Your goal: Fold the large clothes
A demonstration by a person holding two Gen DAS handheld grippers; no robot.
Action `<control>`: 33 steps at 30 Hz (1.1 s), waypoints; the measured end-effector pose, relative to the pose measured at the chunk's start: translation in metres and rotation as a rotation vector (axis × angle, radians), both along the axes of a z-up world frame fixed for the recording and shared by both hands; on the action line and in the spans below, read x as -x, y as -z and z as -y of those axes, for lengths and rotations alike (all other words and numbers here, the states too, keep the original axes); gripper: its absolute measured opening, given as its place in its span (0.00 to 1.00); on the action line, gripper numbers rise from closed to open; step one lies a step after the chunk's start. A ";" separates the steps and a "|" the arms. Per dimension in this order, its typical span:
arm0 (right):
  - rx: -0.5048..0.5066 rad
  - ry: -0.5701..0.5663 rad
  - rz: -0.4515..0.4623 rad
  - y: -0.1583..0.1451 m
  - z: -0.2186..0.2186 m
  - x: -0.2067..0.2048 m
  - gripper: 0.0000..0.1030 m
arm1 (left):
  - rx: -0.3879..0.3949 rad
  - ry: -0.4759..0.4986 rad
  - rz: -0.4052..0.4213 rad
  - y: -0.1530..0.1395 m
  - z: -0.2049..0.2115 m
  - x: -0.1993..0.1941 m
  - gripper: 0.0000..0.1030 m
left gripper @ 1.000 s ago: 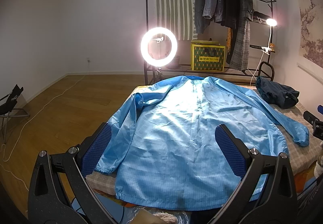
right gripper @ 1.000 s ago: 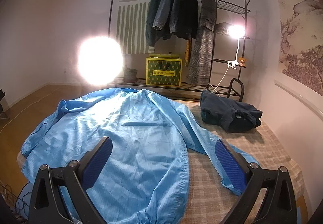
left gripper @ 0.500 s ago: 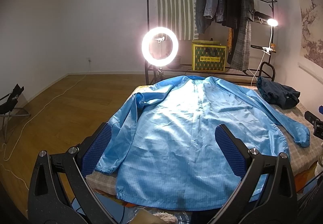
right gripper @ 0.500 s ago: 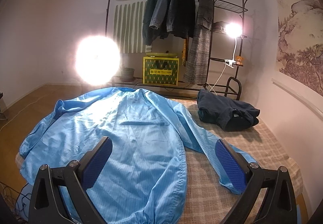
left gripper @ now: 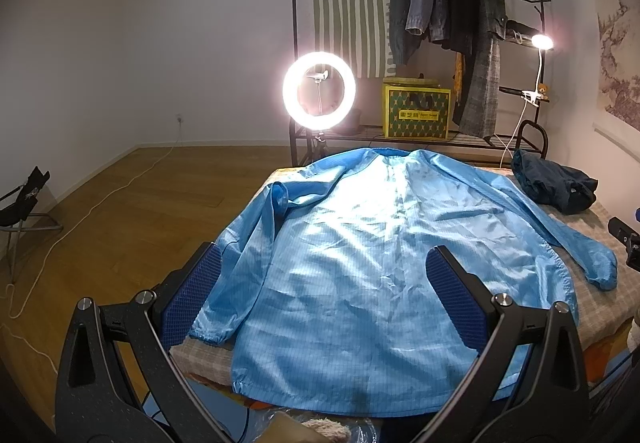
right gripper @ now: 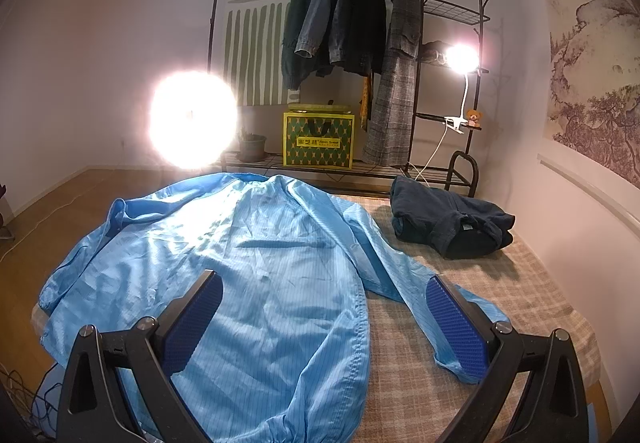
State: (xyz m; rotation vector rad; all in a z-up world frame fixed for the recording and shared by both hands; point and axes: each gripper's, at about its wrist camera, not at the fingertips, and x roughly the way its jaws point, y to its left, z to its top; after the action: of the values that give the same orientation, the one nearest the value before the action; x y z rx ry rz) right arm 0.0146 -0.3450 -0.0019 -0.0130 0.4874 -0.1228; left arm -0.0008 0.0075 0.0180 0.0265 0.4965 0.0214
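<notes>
A large light-blue jacket point(left gripper: 360, 263) lies spread flat on a checked table point(left gripper: 600, 307), collar at the far end, hem toward me. Its left sleeve point(left gripper: 244, 255) runs down the left side; its right sleeve point(right gripper: 404, 279) stretches out over the checked table point(right gripper: 500, 271). My left gripper point(left gripper: 324, 303) hovers open above the hem area, nothing between its blue pads. My right gripper point(right gripper: 326, 317) hangs open over the jacket's point(right gripper: 256, 263) right half, its right finger above the right sleeve's cuff. A dark part of the right gripper shows at the left wrist view's right edge.
A folded dark navy garment point(right gripper: 452, 223) lies at the table's far right corner. Behind stand a ring light point(left gripper: 319, 91), a clothes rack with hanging coats point(right gripper: 352, 15), a yellow-green box point(right gripper: 318, 141) and a clip lamp point(right gripper: 462, 57). Wooden floor with cables lies left.
Both views have shifted slightly; the right gripper has drifted a little right and nearer to the table. The jacket has not moved and both grippers have stayed open.
</notes>
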 end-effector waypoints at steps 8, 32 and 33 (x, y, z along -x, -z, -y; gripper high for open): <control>-0.001 -0.001 0.000 0.001 0.000 0.000 1.00 | -0.002 -0.002 -0.001 0.004 -0.001 0.000 1.00; -0.014 -0.159 -0.070 -0.005 -0.045 -0.061 1.00 | 0.038 -0.088 -0.100 0.042 -0.079 -0.041 1.00; -0.029 -0.182 -0.074 -0.005 -0.048 -0.067 1.00 | 0.056 -0.086 -0.116 0.045 -0.087 -0.046 1.00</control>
State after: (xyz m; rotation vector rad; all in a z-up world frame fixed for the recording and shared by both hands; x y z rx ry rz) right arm 0.0818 -0.2971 0.0031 -0.0332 0.5596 0.0636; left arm 0.0451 0.0944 -0.0273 -0.0491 0.6139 0.0907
